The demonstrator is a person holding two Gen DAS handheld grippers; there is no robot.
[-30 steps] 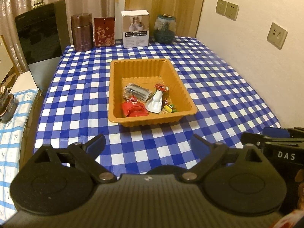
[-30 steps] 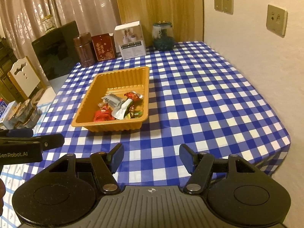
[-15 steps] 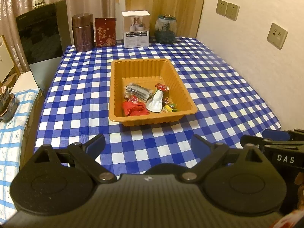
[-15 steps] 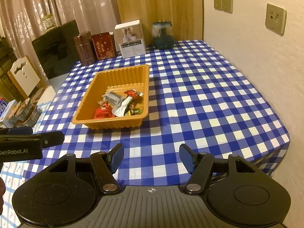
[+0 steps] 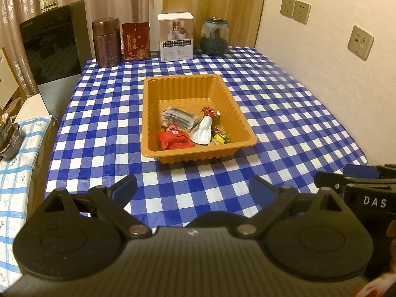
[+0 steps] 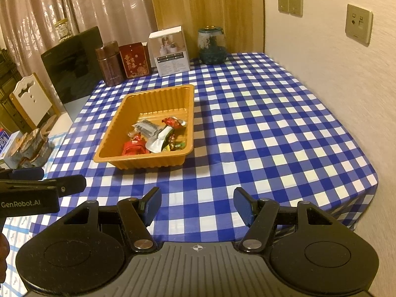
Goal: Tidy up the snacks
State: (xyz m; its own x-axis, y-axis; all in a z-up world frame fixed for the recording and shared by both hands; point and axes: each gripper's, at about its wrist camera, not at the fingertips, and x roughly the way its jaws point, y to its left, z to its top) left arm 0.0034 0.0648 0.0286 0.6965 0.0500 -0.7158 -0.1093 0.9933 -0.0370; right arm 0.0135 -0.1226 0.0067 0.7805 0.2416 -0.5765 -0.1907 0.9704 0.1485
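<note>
Left gripper (image 5: 193,189) and right gripper (image 6: 196,205): fingers spread, empty, near orange tray (image 5: 188,84) containing snack packets (image 5: 193,128).

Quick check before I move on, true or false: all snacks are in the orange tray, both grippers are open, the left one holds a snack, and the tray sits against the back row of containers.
1. All visible snacks lie inside the orange tray. True.
2. The left gripper and right gripper are open. True.
3. The left gripper holds a snack. False: its jaws are empty.
4. The tray touches the white box. False: checked cloth shows between them.
</note>
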